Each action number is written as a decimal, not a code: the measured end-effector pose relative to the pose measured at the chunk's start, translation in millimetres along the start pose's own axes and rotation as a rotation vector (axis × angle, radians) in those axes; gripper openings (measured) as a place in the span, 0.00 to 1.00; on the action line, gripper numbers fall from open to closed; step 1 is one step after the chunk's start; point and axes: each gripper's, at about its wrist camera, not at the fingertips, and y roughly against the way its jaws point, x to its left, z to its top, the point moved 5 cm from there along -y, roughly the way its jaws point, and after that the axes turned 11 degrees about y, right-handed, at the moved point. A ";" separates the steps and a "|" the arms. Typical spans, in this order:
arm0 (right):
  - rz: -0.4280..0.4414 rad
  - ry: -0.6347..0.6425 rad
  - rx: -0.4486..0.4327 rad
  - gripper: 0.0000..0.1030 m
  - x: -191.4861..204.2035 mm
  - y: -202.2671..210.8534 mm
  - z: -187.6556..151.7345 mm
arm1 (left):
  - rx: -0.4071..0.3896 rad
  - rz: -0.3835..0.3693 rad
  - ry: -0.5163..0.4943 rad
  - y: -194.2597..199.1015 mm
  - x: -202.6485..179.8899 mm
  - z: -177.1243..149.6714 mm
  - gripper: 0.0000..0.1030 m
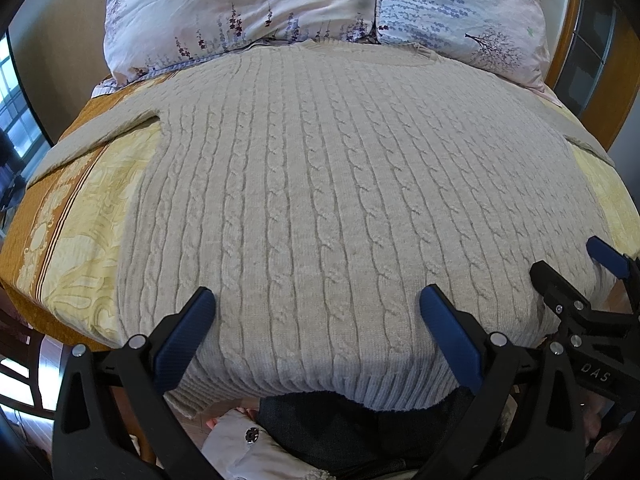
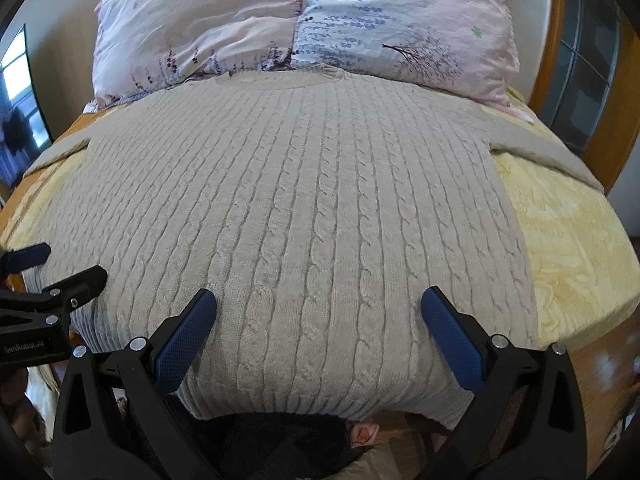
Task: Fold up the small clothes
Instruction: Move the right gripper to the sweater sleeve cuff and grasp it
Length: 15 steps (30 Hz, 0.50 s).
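Nearest the bed's foot, both tongs hang spread wide w/ nothing between them: left tongs (image 1: 316,300) over the sweater's (image 1: 340,200) hem toward its left side, right tongs (image 2: 318,302) beside them over the right half. Blue pads (image 2: 188,332) sit just above the knit; contact can't be told. Beige cable-knit sweater lies flat, face up, on the yellow-patterned bedspread (image 2: 568,248) (orange border at the edges), hem hanging slightly over the near edge, sleeves angled out to both sides. Farther back, collar touches the floral pillows (image 1: 280,12) by the wooden headboard (image 2: 548,40).
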 end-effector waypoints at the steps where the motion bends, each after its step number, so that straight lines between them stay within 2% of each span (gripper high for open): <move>1: -0.002 0.018 -0.006 0.99 0.3 -0.3 1.2 | -0.006 -0.002 -0.005 -0.5 -0.6 1.8 0.98; 8: 0.064 0.016 -0.014 0.99 -15.6 -8.3 11.1 | -0.033 -0.045 -0.016 -8.4 -2.9 18.2 0.98; 11: 0.033 -0.075 -0.051 0.99 -54.4 -6.2 28.1 | -0.051 -0.126 -0.007 -9.7 -3.7 32.4 0.98; 15: 0.021 -0.316 -0.120 0.99 -138.9 -0.6 52.6 | -0.070 -0.278 0.044 -10.3 -1.8 55.9 0.98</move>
